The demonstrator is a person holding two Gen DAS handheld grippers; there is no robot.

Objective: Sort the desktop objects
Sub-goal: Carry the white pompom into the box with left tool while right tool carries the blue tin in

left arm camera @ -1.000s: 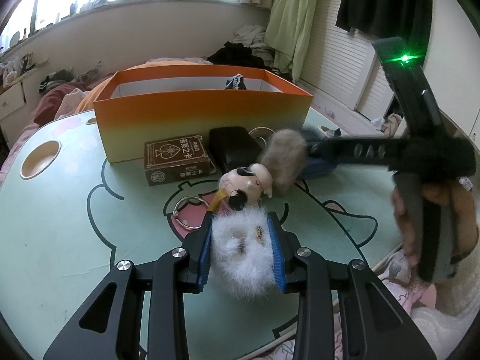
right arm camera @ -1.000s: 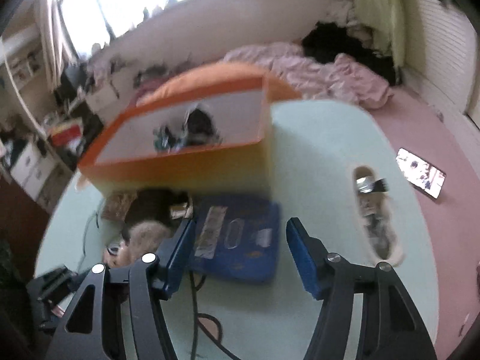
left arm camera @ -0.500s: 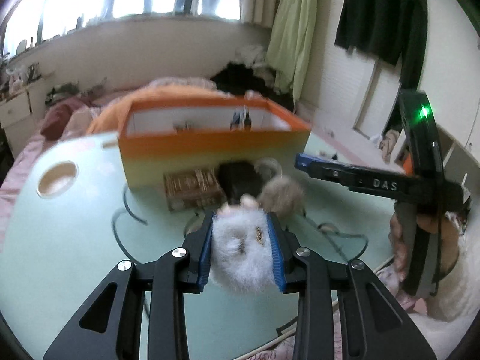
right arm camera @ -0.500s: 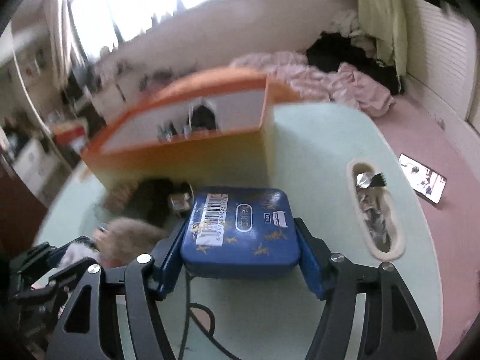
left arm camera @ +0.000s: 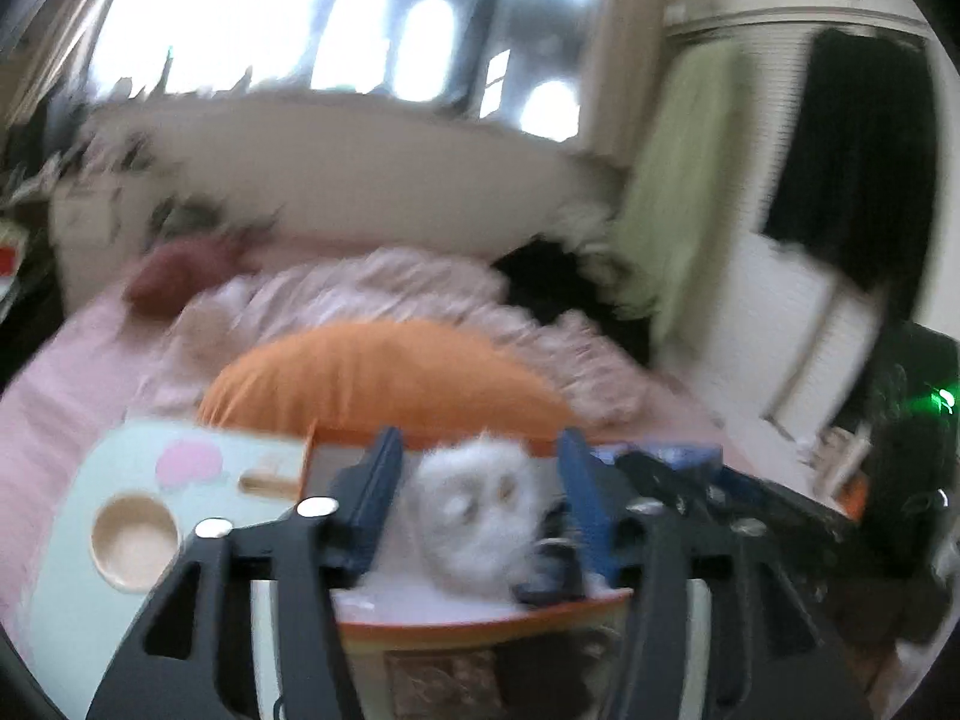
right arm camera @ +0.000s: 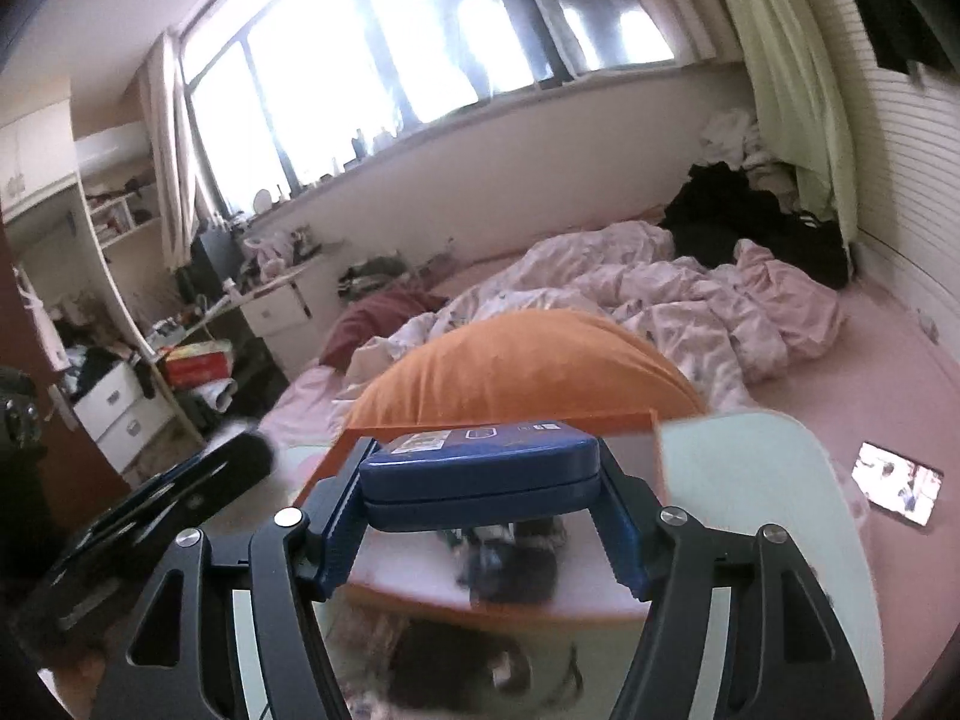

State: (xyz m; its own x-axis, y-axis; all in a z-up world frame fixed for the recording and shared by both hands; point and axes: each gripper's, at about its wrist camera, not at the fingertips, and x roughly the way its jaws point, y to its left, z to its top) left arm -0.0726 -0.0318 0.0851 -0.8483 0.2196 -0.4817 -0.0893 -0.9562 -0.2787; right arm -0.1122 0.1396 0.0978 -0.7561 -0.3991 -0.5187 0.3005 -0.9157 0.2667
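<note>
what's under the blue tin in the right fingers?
The blue tin hangs over the open orange box. Under it the pale box floor shows, with a dark, blurred clump of items. The tin and right gripper hide the rest.

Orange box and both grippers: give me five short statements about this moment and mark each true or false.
1. The right gripper is shut on the blue tin. True.
2. The left gripper's fingers are clamped tight on the white fluffy toy. False: the fingers stand wide, with gaps on both sides of the toy.
3. The blue tin hangs above the open orange box. True.
4. The orange box holds nothing. False: dark items already lie inside it.
5. A phone with a lit screen lies on the table. False: it lies off the table's right edge, on the pink surface.
</note>
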